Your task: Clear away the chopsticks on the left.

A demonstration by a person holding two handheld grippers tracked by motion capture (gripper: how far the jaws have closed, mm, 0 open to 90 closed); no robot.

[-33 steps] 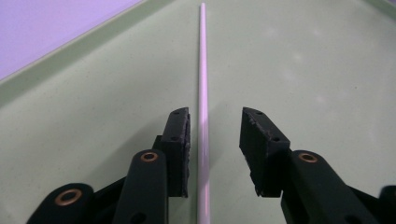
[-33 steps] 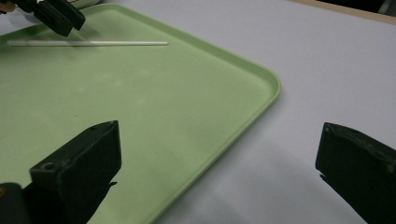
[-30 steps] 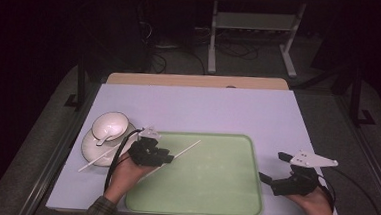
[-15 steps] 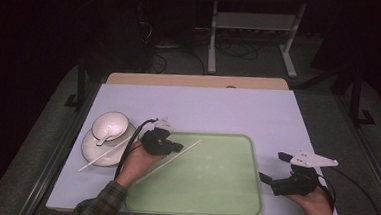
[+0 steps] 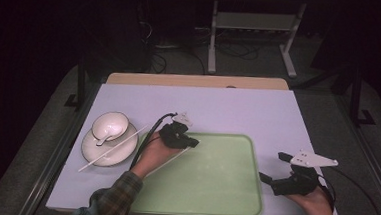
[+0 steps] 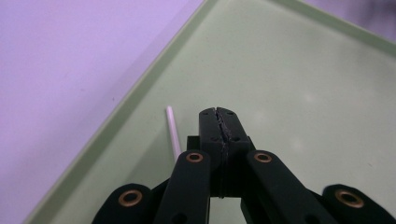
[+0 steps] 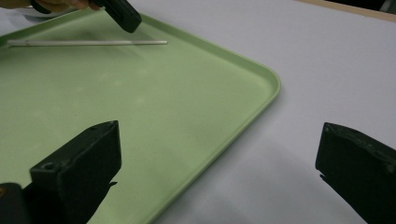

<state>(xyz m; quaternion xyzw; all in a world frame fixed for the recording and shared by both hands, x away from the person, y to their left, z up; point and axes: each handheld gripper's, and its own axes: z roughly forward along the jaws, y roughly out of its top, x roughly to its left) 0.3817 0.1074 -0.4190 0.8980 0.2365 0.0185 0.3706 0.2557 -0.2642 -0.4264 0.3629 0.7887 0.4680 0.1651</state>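
A pale green tray (image 5: 214,179) lies on the lavender table top. A white chopstick (image 5: 173,159) lies in the tray's left part, also seen as the chopstick (image 6: 173,135) just left of my jaws and as the chopstick (image 7: 88,42) far across the tray (image 7: 140,93). My left gripper (image 5: 194,143) hovers over the tray's near-left corner with its jaws pressed together and nothing between them (image 6: 218,112). My right gripper (image 5: 272,166) rests at the tray's right edge, jaws wide open and empty (image 7: 219,135).
Left of the tray a white plate (image 5: 125,156) carries a small white bowl (image 5: 110,125) with a spoon and a second chopstick (image 5: 113,149) laid across it. A wooden strip (image 5: 195,80) borders the far table edge, with a metal stand (image 5: 254,21) behind.
My left gripper has moved right and farther away, from the tray's left rim to over the tray. The chopstick it was at now lies beside it. The right gripper has kept still.
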